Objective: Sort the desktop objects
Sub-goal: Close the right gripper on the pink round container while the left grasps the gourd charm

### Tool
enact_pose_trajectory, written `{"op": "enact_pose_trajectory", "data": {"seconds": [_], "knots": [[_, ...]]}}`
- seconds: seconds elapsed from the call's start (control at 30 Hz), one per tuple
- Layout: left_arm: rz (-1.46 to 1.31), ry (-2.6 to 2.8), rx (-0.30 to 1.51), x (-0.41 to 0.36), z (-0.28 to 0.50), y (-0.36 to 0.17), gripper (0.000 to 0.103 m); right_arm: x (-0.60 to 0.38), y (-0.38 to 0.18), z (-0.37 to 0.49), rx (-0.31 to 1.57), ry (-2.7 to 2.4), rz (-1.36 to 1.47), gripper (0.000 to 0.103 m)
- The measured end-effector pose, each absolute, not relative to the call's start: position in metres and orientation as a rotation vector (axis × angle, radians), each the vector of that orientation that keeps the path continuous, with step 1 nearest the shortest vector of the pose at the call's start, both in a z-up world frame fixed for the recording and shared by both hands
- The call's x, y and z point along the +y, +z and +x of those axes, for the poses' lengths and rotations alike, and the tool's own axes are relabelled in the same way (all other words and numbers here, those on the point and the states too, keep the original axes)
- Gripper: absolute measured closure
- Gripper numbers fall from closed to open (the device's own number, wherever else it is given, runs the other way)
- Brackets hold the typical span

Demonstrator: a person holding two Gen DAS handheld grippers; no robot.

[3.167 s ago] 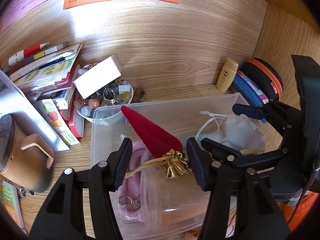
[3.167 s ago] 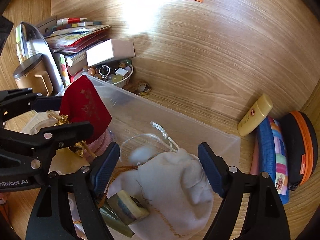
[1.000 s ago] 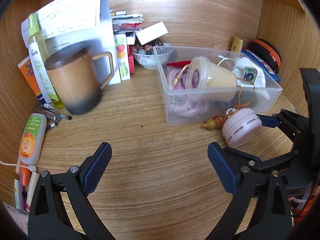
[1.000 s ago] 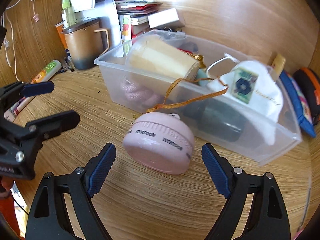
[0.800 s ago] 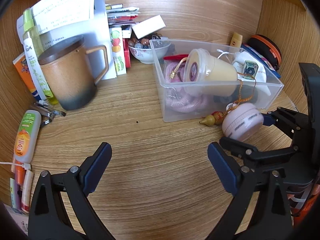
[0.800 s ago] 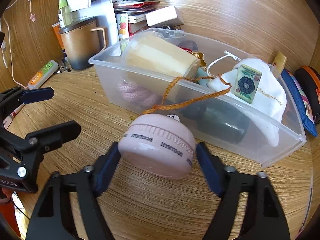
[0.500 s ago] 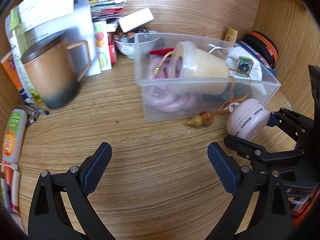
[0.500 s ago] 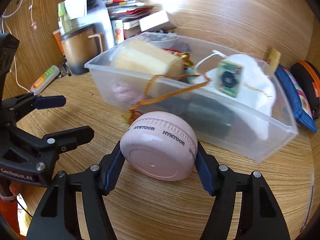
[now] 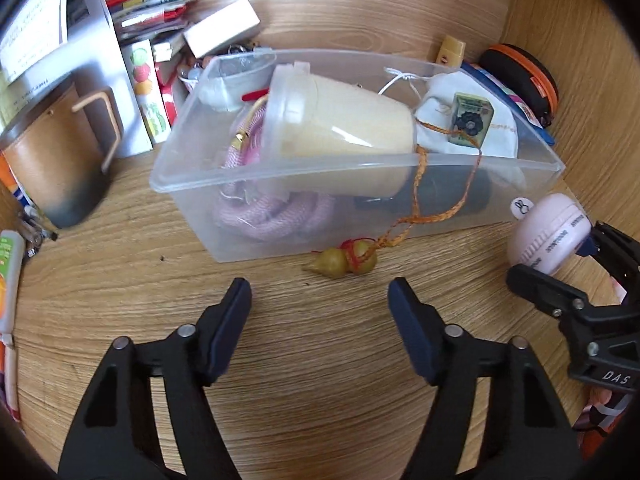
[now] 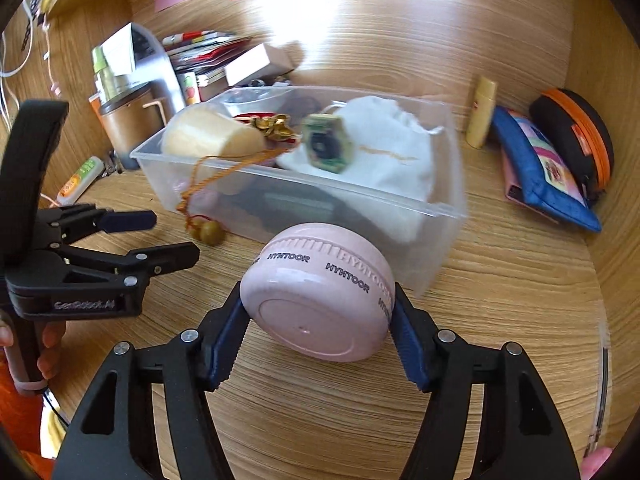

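Observation:
My right gripper is shut on a round pink case marked HYHTOOR and holds it just above the desk, in front of the clear plastic bin. The case also shows at the right in the left wrist view. The bin holds a cream lidded cup, a pink rope, a white pouch and a green charm. An orange cord hangs over its front wall to a small gourd on the desk. My left gripper is open and empty, just before the gourd.
A brown mug, books and a white box stand at the back left. A yellow bottle, a blue pouch and a black-orange case lie right of the bin. Tubes lie far left.
My right gripper closed on the pink case and lifted it off the desk. My left gripper moved in toward the gourd and its jaws narrowed. The bin shifted slightly.

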State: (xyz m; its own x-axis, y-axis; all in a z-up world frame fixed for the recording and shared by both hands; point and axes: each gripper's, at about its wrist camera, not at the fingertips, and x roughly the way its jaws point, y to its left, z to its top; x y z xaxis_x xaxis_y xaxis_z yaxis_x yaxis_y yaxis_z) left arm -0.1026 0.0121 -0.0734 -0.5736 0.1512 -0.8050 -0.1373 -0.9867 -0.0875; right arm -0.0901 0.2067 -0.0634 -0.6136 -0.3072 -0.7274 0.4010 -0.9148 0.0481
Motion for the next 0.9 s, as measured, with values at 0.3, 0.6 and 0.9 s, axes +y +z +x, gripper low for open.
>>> {"op": "enact_pose_trajectory", "data": {"seconds": [0.3, 0.6, 0.9], "knots": [[-1.404, 2.687, -0.123, 0.02, -0.112, -0.078, 0.037, 0.225, -0.059, -0.089, 0.148, -2.495, 1.069, 0.04], [-1.404, 2.737, -0.093, 0.032, -0.12, -0.079, 0.054, 0.228, -0.057, -0.087, 0.15, -2.468, 1.049, 0.04], [-1.375, 2.76, -0.017, 0.039, -0.12, -0.08, 0.061, 0.23, -0.058, -0.089, 0.146, -2.463, 1.052, 0.04]]}}
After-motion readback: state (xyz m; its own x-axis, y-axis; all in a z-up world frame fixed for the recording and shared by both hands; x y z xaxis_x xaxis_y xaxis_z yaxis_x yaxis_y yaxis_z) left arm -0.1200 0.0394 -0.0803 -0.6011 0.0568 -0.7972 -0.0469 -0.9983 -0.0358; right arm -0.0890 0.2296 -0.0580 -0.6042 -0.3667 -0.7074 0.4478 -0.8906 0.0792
